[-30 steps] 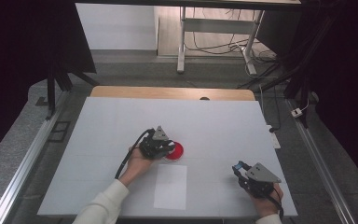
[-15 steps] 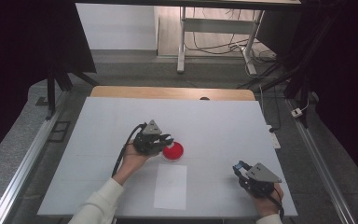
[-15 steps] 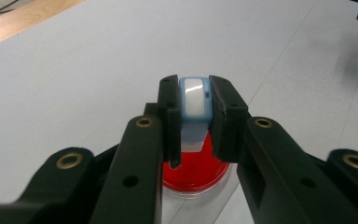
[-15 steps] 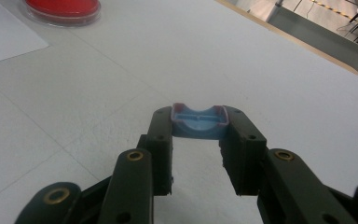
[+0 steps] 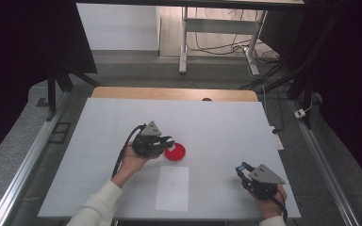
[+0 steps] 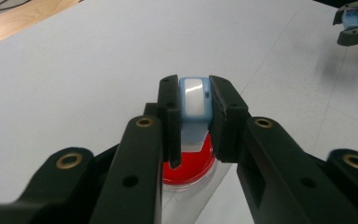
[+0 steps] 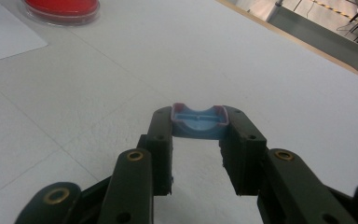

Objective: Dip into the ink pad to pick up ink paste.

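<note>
A round red dish [image 5: 175,152] lies near the middle of the white table [image 5: 217,122]. My left gripper [image 5: 166,141] hovers at the dish's left edge, shut on a small blue piece with a white face [image 6: 195,95]; below the jaws the red dish [image 6: 192,169] shows. At the front right of the table my right gripper [image 5: 241,170] is shut on a shallow blue cap-like piece [image 7: 198,123] with reddish corners, held just above the table. In the left gripper view, the right gripper [image 6: 354,24] appears far off at the top right.
A white sheet of paper [image 5: 172,187] lies flat in front of the dish, between the two hands. A wooden strip [image 5: 174,93] runs along the table's far edge. Metal rails flank the table, and cables lie on the floor behind.
My left gripper has drawn a little to the left, so more of the red dish shows. The right gripper and the dish have stayed where they were.
</note>
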Tool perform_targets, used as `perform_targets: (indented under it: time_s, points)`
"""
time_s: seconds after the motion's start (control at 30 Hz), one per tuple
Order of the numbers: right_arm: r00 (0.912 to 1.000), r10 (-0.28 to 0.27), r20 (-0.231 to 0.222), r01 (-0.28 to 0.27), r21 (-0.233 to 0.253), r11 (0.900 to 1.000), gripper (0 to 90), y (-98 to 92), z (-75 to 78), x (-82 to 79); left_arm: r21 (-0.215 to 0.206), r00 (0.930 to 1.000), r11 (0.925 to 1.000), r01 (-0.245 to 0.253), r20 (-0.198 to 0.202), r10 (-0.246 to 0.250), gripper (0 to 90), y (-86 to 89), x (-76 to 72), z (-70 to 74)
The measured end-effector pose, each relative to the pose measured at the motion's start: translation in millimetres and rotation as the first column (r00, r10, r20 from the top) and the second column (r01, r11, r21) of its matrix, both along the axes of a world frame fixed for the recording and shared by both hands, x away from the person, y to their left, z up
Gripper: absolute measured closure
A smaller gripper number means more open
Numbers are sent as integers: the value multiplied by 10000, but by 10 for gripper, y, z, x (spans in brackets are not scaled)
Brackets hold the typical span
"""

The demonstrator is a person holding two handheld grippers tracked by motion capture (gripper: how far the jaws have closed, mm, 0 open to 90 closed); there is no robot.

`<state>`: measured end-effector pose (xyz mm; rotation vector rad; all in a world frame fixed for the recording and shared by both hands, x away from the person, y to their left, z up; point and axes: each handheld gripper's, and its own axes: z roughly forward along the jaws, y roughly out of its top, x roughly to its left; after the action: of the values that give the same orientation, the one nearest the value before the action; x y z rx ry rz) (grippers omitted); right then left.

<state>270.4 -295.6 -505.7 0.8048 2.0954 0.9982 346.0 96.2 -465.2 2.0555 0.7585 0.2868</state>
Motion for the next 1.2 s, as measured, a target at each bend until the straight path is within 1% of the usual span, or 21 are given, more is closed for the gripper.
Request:
perform_targets:
  time_s: [0.1, 0.3, 0.5, 0.7, 0.9, 1.0, 1.13, 1.2]
  points:
    - [10000, 7, 6, -7, 42, 10000, 648, -1, 4, -3, -48, 10000, 10000, 15, 3, -15, 754, 29, -22, 25]
    - [10000, 13, 6, -13, 58, 10000, 648, -3, -3, 4, -291, 10000, 9996, 41, 34, -40, 754, 80, -55, 71]
    - [10000, 8, 4, -8, 73, 10000, 648, -7, -2, 5, -401, 9999, 9991, 131, 15, -131, 753, 106, -79, 103]
    - [10000, -19, 1, 19, 43, 10000, 648, -14, 6, 1, -608, 9992, 9975, 368, 154, -359, 753, 127, -183, 187]
    - [10000, 53, 10, -53, 74, 10000, 648, -15, 7, -1, -559, 9971, 9959, 705, 338, -687, 752, 115, -297, 264]
    - [10000, 64, 0, -64, 72, 10000, 648, -14, 4, 1, -548, 9961, 9950, 836, 329, -819, 752, 114, -333, 279]
    - [10000, 48, 2, -48, 74, 10000, 648, -15, 6, -1, -685, 9953, 9931, 948, 270, -932, 752, 132, -371, 290]
    - [10000, 50, 6, -50, 72, 10000, 648, -15, 6, -2, -687, 9951, 9929, 968, 276, -951, 752, 142, -395, 293]
